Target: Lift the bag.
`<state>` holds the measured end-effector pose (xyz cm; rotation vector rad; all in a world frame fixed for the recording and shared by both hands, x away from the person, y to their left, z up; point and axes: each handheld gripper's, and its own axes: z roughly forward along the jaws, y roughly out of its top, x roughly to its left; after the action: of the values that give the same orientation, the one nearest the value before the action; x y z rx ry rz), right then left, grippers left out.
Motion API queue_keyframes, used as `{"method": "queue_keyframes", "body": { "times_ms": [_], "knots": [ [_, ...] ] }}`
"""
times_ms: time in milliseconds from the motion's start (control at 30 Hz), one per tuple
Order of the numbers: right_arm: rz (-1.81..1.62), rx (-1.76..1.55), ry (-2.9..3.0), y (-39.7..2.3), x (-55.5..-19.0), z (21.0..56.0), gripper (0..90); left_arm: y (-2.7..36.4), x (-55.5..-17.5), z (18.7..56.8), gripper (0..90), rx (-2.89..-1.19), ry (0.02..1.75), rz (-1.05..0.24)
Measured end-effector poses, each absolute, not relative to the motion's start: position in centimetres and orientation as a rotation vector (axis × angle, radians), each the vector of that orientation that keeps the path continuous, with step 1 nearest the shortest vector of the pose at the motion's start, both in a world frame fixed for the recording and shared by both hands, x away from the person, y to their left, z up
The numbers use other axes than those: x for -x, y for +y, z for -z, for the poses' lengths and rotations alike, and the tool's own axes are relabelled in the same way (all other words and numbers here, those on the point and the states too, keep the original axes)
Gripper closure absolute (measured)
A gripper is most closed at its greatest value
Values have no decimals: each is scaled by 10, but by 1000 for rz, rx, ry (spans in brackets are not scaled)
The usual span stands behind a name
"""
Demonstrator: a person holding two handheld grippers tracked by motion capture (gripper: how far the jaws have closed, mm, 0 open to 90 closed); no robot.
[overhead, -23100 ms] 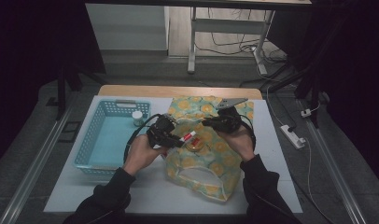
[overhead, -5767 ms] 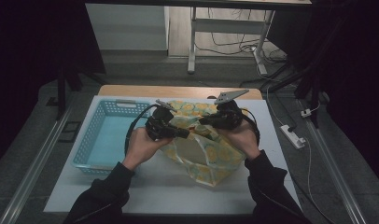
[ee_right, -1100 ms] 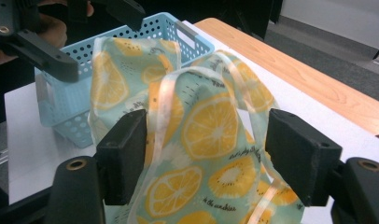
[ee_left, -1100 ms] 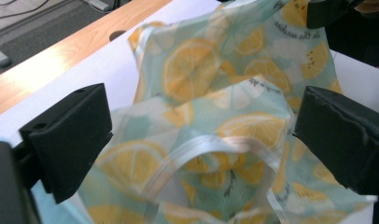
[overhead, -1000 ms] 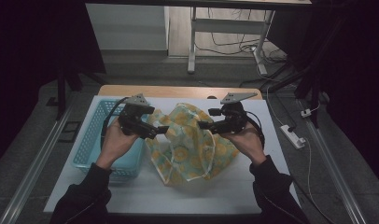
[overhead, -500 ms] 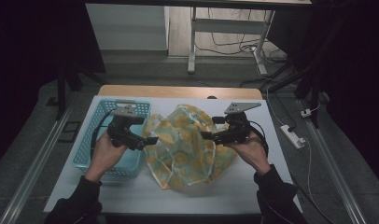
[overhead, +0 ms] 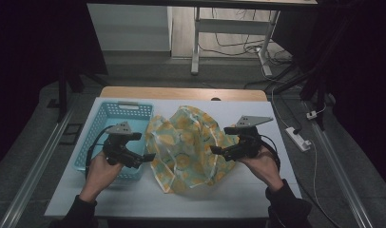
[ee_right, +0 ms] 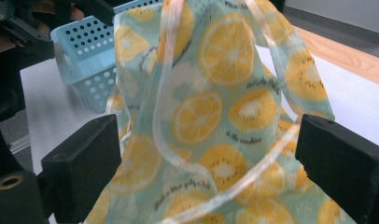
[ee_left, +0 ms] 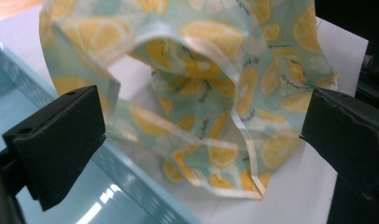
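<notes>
The left gripper (overhead: 150,156) and right gripper (overhead: 213,150) were held level, jaws wide and just opened, flanking the unheld lemon-print bag (overhead: 188,142) on the desk (overhead: 257,190).

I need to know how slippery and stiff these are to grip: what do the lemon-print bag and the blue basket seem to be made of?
Lemon-print bag: looks like thin, glossy plastic film, with clear see-through edges and soft folds.
Blue basket: seems to be rigid moulded plastic, with walls pierced by even rows of holes and a faint sheen on the floor.
</notes>
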<state>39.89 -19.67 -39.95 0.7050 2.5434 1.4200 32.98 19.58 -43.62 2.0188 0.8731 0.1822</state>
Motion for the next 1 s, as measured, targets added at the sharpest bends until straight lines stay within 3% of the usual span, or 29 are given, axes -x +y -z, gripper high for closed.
{"method": "queue_keyframes", "body": {
  "times_ms": [600,1000],
  "knots": [
    [-1330,-790,2463,-237,-369,434,31,229,-275,470,0,-1939,988,-175],
    [-1290,-907,2400,-272,-344,458,8,250,-231,485,0,-1879,1094,-254]
  ]
}}
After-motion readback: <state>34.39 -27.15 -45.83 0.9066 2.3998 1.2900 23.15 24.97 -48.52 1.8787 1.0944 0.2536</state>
